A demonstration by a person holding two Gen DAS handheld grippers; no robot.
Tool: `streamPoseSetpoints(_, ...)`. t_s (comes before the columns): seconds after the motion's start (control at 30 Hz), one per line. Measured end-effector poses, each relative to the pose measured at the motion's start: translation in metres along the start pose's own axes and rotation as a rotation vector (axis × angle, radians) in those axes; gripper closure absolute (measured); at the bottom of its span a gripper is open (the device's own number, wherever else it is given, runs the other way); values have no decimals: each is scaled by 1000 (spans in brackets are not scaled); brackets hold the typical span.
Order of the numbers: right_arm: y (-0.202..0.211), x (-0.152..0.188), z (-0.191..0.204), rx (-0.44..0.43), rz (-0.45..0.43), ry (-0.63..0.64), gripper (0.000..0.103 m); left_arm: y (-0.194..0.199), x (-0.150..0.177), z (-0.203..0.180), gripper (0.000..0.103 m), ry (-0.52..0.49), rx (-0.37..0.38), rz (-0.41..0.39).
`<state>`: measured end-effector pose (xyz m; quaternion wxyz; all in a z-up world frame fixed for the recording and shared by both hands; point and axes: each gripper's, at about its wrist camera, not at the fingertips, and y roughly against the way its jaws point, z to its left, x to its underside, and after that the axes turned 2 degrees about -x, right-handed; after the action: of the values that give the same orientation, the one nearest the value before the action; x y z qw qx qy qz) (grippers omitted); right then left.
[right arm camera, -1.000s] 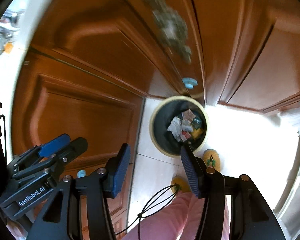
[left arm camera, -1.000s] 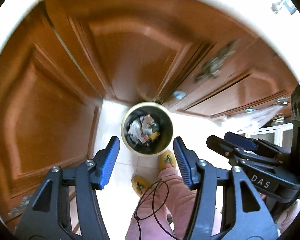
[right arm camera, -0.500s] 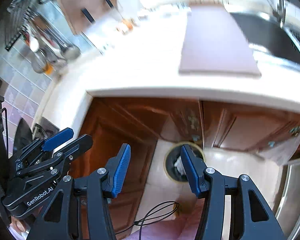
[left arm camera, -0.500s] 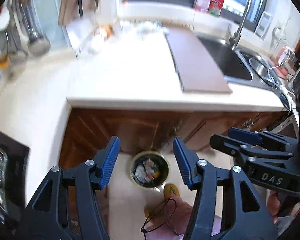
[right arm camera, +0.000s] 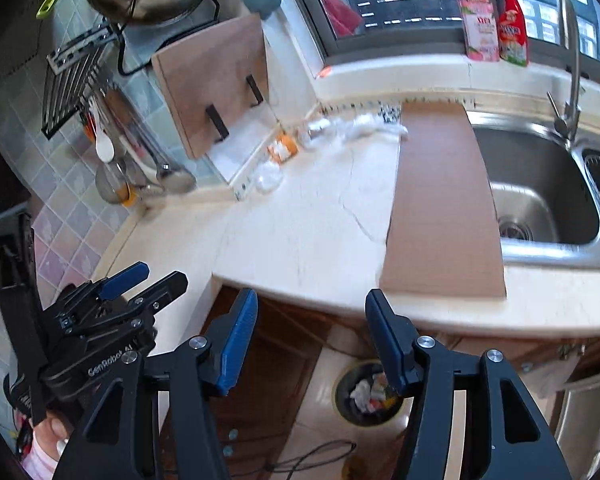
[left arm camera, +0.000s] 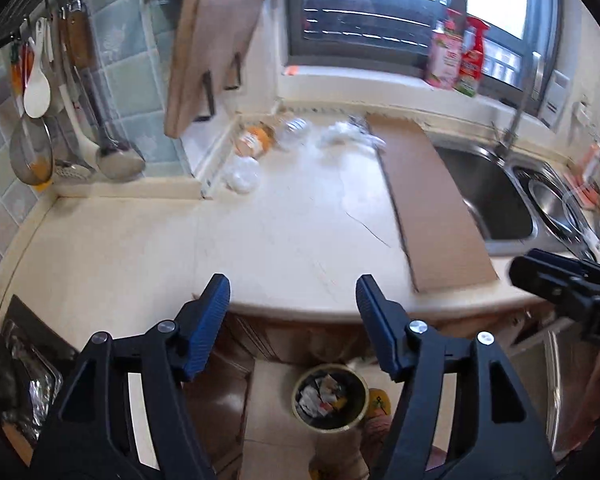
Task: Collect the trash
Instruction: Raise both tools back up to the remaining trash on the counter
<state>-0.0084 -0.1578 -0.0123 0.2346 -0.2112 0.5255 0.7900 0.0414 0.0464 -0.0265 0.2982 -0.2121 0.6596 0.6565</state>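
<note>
1. Left gripper [left arm camera: 292, 300]: blue-padded jaws spread wide, nothing between them. Right gripper [right arm camera: 310, 316]: same, apart and empty. Both hover at the near edge of the cream stone countertop [left arm camera: 148, 240].
2. Below, on the floor against the brown wood cabinets [right arm camera: 284, 344]: round yellow-rimmed trash bin with black liner [left arm camera: 331, 396], already holding crumpled paper and wrappers. That's the drop point.
3. Step in hand, as I read it: between picks, lining up on the next item. Nothing held.
4. Mid-counter: bare, with a flat brown cutting board [left arm camera: 428, 204] lying along the steel sink [left arm camera: 488, 200].
5. Far back corner holds the remaining trash, all blurred: crumpled white wad [left arm camera: 242, 174] nearest; orange-labelled clear container lying on its side [left arm camera: 256, 140]; clear crumpled plastic piece [left arm camera: 294, 130] beside it; white plastic wrap [left arm camera: 348, 136] touching the board's far end.
6. Next move calls for a long reach across the counter. The wad is the closest target and soft, so it should compress on closing. The container may roll, so I'd take it across the body.
</note>
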Motion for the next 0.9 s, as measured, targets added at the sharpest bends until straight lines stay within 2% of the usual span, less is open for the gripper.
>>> streamPoseSetpoints(0.17, -36, -51, -21, -12, -4, 19, 44, -53, -35, 12, 36, 68, -37, 1)
streamPoseSetpoints(0.37, -101, -127, -53, -56, 37, 40, 38, -127, -74, 15, 36, 158, -98, 21)
streamPoseSetpoints(0.63, -227, -239, -103, -103, 138, 63, 37, -226, -110, 23, 36, 304, -195, 34)
streamPoseSetpoints(0.83, -323, -295, -139, -129, 202, 20, 36, -295, -125, 34, 36, 376, -284, 73)
streamPoseSetpoints(0.9, -346, -304, -150, -125, 210, -6, 36, -311, -126, 39, 36, 397, -305, 78)
